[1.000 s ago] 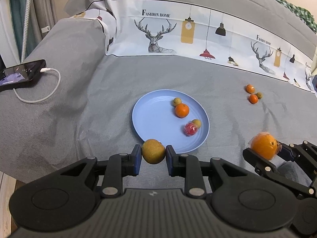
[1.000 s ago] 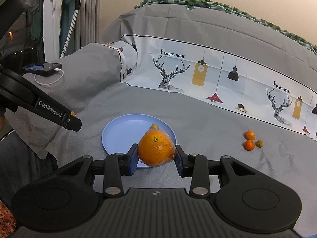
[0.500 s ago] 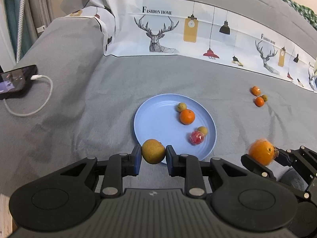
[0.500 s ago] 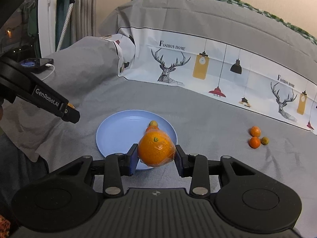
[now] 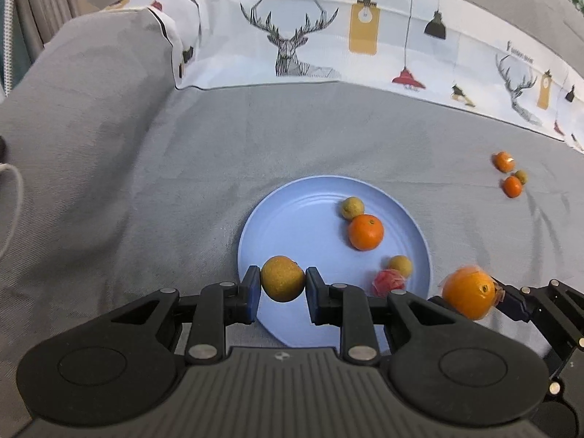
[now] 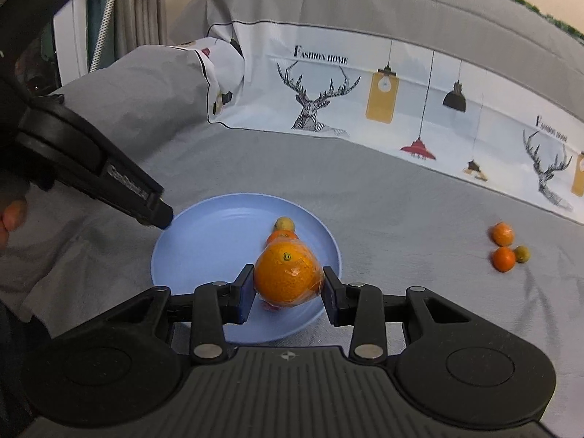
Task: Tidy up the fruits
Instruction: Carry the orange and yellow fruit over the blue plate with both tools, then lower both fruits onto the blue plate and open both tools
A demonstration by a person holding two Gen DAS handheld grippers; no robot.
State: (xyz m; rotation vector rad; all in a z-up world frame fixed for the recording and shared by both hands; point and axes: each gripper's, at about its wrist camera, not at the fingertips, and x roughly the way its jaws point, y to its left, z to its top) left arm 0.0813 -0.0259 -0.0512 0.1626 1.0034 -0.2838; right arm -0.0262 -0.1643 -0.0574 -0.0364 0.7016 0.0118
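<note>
The bed cover point(image 5: 146, 168) is soft gray cloth, matt and wrinkly. The plate point(image 5: 292, 219) looks like smooth, shiny blue plastic. The grippers look like black matt plastic with ridges and round silver metal pins. The big orange point(image 6: 286, 275) sits in clear, shiny wrap. The brown fruit point(image 5: 283, 284) has rough, dotted skin.

From the right wrist, the big orange point(image 6: 286, 277) in the right tongs point(image 6: 287, 288) hides most of the plate's small orange point(image 6: 281, 235) and nearly all of a red fruit point(image 6: 269, 306) beneath. The left tongs' tips are cut behind their own arm. From the left wrist, a cable point(image 5: 12, 197) runs off the left edge, and the right tongs point(image 5: 474, 297) sit partly behind the left tool.
</note>
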